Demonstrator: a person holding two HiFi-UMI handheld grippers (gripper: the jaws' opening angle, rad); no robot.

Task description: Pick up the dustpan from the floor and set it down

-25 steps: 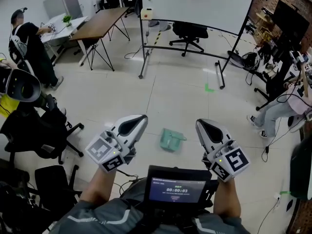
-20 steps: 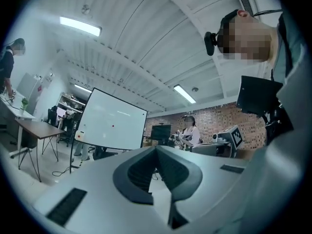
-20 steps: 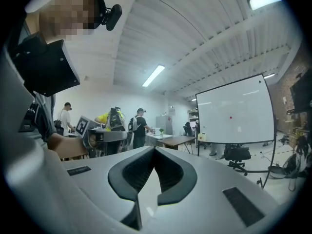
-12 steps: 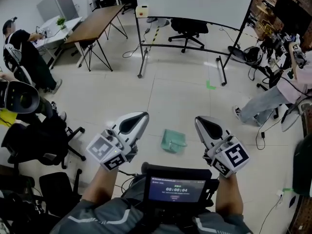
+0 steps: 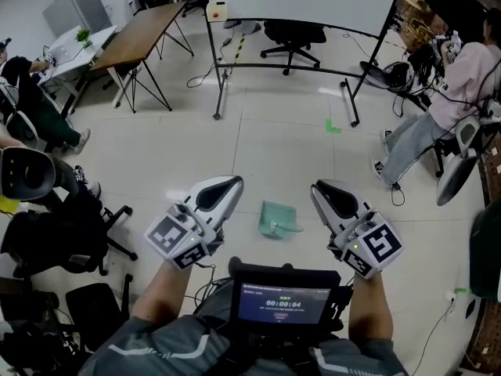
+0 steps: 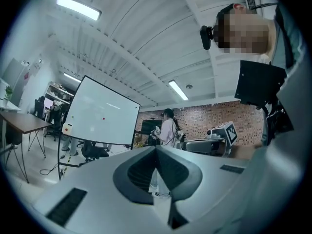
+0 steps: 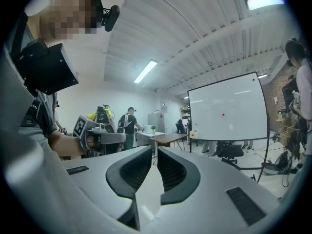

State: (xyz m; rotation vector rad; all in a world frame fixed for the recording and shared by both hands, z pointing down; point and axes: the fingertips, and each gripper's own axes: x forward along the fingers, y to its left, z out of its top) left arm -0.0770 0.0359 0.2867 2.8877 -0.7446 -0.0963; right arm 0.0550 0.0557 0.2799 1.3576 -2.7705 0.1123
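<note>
Dustpan [image 5: 275, 220] | floor [image 5: 282, 143], between left tongs [image 5: 232, 183], right tongs [image 5: 318, 191] | right jaws just opening, empty

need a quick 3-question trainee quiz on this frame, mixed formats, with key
1. True or false: the green dustpan is held by a gripper.
2. In the head view, relative to the left gripper and the right gripper, the dustpan lies: A) left of both; B) between them; C) right of both.
3. What stands between the right gripper's jaws?
Key:
1. False. It lies on the floor, untouched.
2. B.
3. Nothing. The jaws have just been opening and show a narrow gap.
</note>
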